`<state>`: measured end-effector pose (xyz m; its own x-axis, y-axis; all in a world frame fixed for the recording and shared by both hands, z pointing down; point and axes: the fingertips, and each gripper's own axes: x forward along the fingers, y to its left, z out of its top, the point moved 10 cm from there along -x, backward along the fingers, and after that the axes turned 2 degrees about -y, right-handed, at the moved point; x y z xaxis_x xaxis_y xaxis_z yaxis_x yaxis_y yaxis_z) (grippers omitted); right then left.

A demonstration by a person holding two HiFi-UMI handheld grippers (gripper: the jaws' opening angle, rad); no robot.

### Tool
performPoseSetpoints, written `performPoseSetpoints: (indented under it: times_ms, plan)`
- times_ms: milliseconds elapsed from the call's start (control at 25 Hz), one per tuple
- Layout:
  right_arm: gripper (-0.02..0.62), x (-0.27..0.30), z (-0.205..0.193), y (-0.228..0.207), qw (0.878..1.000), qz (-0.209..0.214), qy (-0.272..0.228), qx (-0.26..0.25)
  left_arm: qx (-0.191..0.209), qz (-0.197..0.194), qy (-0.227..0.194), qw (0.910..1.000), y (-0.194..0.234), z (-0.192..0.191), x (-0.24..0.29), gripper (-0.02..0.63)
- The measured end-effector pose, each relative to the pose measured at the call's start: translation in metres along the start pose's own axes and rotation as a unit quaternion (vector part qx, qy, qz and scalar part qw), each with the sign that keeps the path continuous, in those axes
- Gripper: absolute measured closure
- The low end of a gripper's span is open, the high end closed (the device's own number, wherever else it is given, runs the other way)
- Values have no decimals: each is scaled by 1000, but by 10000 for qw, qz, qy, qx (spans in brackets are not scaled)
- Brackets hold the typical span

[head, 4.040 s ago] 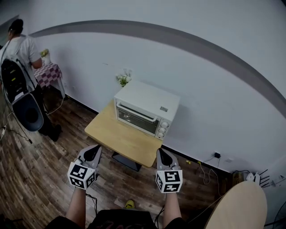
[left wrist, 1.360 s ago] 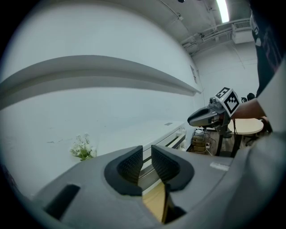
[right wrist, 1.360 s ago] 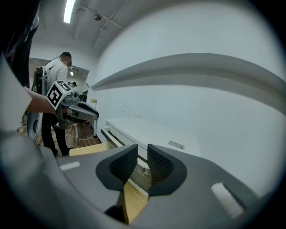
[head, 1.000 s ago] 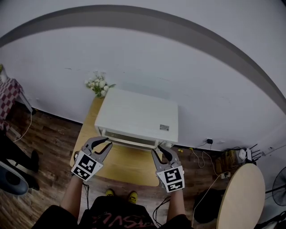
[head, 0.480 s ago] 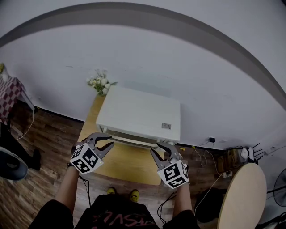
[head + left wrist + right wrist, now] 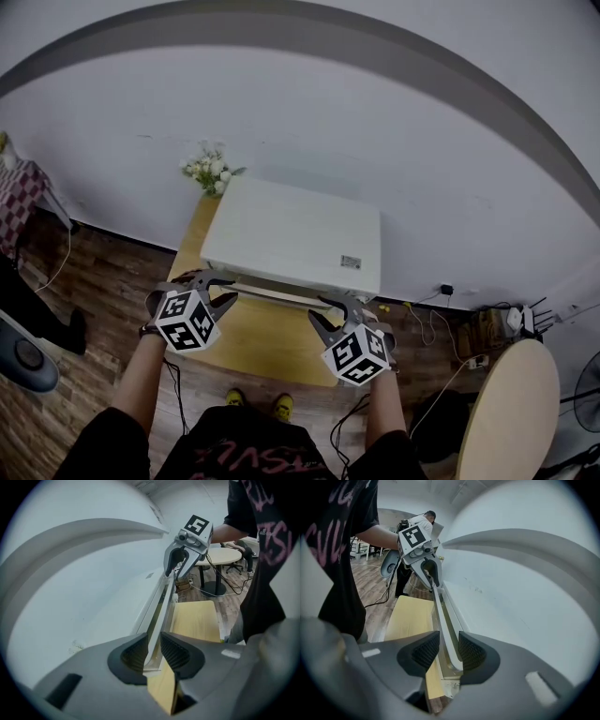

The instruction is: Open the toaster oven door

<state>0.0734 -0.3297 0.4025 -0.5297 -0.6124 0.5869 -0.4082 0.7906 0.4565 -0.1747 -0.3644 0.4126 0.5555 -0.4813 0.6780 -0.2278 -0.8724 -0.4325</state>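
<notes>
A bunch of flowers (image 6: 211, 172) stands by the wall at the left. The white toaster oven (image 6: 291, 234) sits on the wooden bench (image 6: 262, 342), its door shut. The left gripper (image 6: 152, 649) straddles the left end of the door handle (image 6: 158, 611). Its jaws have just been opening and stand released, the bar between them. The right gripper (image 6: 449, 649) does the same at the handle's right end, its jaws likewise just widened and not clamped.

We find the oven (image 6: 291, 234) on the desk (image 6: 253, 342), before the wall (image 6: 375, 131). Flowers (image 6: 208, 171) stand behind its left back corner. A round table (image 6: 511, 412) stands well apart to the right, with cables (image 6: 436, 323) on the floor (image 6: 84, 281) between.
</notes>
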Motion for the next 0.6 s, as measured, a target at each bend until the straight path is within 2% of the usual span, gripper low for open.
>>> performPoseSetpoints:
  times_ms: [120,320,440,600]
  plan:
    - [454,9,-1,-1,9997,114,141,-138,102,-176,99,9997,3,-1,7,514]
    - [454,24,-3,-2,9946,330,674,-721,411,-352,356,9979,7,0,18,512]
    - [454,34,-1,-4,9911,512,891,-844,688,-512,564,9947,9,-1,24,506]
    - [453,43,0,-4,9878,691,1022,-950,856,-713,673,9915,11,1,30,494]
